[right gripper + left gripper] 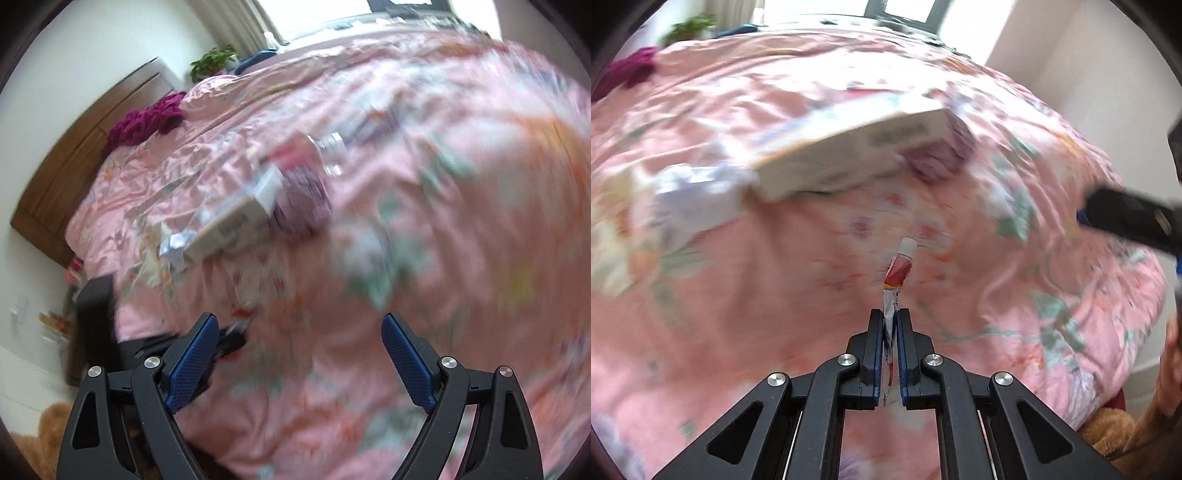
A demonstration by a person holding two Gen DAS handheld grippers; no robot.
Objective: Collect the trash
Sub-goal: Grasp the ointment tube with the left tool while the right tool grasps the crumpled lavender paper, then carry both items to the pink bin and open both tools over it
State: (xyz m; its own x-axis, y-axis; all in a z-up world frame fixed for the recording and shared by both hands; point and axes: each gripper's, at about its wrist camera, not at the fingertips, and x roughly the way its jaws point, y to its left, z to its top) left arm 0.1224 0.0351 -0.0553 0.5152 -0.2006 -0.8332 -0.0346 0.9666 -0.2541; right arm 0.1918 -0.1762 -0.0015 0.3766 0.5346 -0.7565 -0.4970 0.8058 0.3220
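My left gripper (891,314) is shut on a squeezed red-and-white tube (900,267) with a white cap, held above the pink floral bedspread (775,295). Beyond it lie a flat white carton (857,147), crumpled white paper (690,192) and a purple wrapper (938,158). My right gripper (299,325) is open and empty above the bedspread (461,221). In the right wrist view the carton (236,221), a crumpled foil scrap (176,243), the purple wrapper (306,199) and a clear plastic bottle (330,151) lie ahead. Both views are motion-blurred.
A magenta cloth (147,122) lies near the wooden headboard (74,155), with a potted plant (214,62) by the window. The right gripper shows as a black shape (1134,218) in the left view. A brown plush toy (1137,424) sits beside the bed.
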